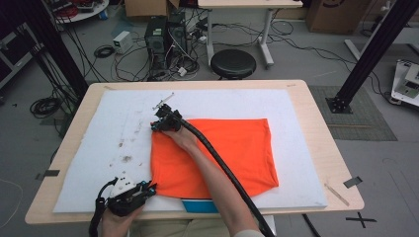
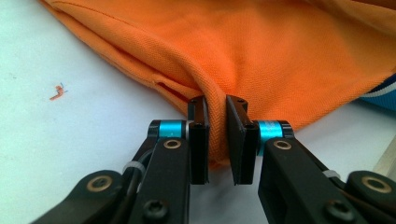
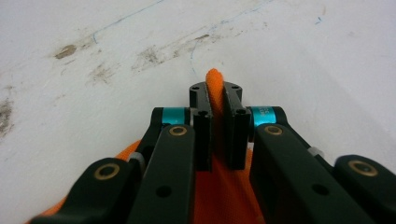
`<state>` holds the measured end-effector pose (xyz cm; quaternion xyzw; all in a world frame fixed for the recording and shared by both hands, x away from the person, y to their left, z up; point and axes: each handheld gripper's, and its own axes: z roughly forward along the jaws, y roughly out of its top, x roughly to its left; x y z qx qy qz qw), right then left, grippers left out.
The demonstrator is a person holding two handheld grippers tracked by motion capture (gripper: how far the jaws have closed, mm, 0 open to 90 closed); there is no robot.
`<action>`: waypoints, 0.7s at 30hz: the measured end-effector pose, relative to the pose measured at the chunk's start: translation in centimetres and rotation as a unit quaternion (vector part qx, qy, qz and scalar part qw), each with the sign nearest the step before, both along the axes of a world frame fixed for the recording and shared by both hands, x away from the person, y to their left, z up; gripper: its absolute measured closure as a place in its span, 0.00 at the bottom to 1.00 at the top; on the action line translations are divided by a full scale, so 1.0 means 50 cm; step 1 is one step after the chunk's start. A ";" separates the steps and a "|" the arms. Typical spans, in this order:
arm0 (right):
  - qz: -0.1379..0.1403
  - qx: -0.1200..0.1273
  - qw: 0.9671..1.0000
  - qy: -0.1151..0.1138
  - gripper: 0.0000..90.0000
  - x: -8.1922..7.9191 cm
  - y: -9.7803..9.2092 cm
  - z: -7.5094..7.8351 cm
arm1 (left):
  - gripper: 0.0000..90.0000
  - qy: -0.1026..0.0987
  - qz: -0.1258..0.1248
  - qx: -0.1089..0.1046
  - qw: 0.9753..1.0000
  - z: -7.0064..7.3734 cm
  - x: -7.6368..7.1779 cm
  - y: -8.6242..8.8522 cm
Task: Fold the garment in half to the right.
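While pinching left edge of orange knit cotton shirt (image 1: 222,153) flat on white-padded bench (image 1: 296,106): left hand-held gripper (image 2: 216,135) clamped on near corner, right hand-held gripper (image 3: 215,100) clamped on far corner, likely for folding

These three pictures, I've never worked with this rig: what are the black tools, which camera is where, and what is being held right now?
No robot here: a person holds a hand-operated claw in each hand. The high view looks down on the table from above. The other two views come from cameras riding on each claw, looking along its black jaws. On the white mat lies an orange cloth, seemingly a folded garment. The left claw has shut on the cloth's near left corner. The right claw, reaching across, has shut on its far left corner, with a fold of orange poking out between the jaws. Something blue peeks out under the cloth's near edge.
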<state>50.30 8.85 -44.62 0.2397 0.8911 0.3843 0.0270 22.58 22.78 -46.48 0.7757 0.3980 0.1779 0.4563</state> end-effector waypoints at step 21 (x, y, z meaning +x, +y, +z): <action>0.007 -0.014 1.000 -0.027 0.95 -0.015 0.019 0.051 | 0.89 -0.066 0.024 -0.045 0.997 0.021 -0.034 0.023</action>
